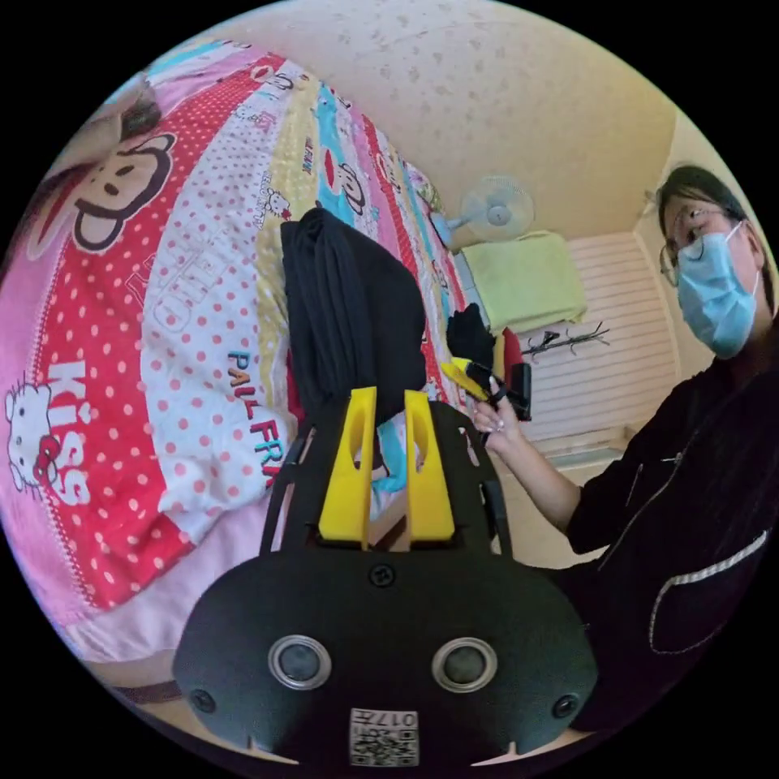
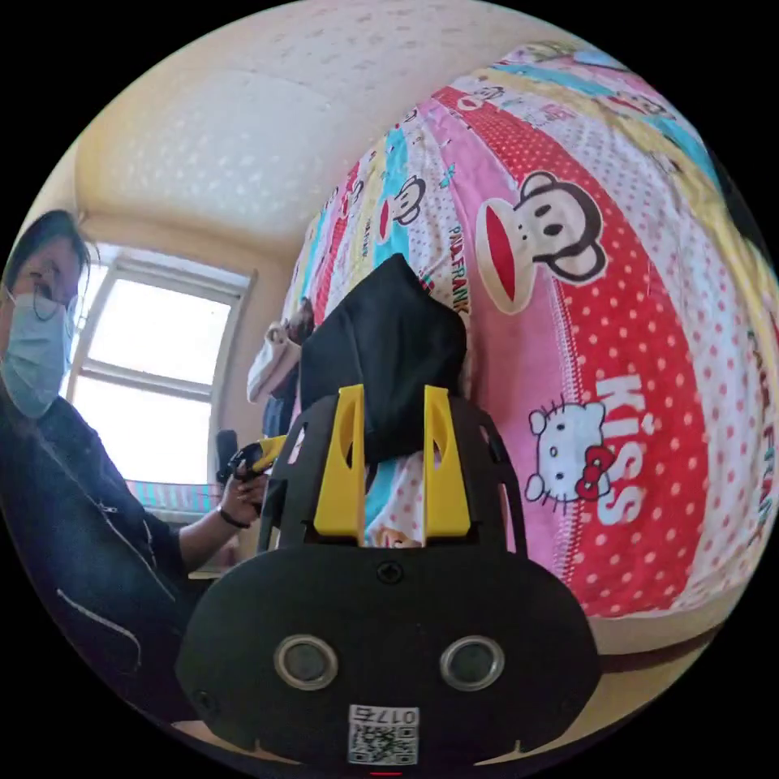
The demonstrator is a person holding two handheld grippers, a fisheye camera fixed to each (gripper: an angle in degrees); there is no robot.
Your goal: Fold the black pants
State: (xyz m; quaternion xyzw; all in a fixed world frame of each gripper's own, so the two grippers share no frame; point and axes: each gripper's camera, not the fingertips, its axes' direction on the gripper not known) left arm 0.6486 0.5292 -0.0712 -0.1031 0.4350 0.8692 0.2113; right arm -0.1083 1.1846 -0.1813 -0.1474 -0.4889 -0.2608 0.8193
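Left gripper: yellow jaws a little apart, black cloth bunched between them; whether both press on it, cannot tell.
Right gripper: jaws apart, a dark corner of cloth hangs down between them; hard to say if pinched.
Right gripper, seen from left gripper view: held in the person's hand, a dark wad of cloth at its tip.
Black pants: lifted off the bed, hanging bunched and creased between the two grippers; same garment in right gripper view.
Progress: early by my read, no flat fold visible, pants gathered in the air, not laid out; spreading, smoothing and folding all left.
Surface: bedspread, cartoon print, red, pink, yellow and blue bands with polka dots, looks smooth enough to fold on.
Room: window bright behind the person; fan past the bed; green cloth below it.
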